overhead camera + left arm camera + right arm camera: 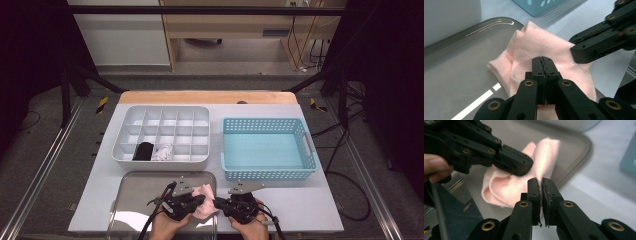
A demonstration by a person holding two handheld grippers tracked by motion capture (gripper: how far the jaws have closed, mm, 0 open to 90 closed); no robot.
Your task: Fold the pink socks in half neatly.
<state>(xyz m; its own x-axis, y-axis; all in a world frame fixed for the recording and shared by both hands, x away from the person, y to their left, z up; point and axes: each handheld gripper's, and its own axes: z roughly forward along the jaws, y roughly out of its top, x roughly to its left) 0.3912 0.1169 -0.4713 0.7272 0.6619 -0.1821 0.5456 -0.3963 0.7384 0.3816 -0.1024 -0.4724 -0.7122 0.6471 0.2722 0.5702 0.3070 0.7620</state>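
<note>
Two black grippers pinch one soft pink cloth sock (204, 198) | left gripper (543, 62) and right gripper (541, 185) clamped on opposite edges above steel tray (131, 200) | keep both pinches firm, fold evenly.

You're working at a wooden table (205, 96) covered by a white mat (310, 200). On the mat, your grey divided organizer (161, 134) sits at the back left, the blue basket (269, 148) just beside it on the right, and the metal tray (145, 200) lies at the near edge, in front of the organizer.
</note>
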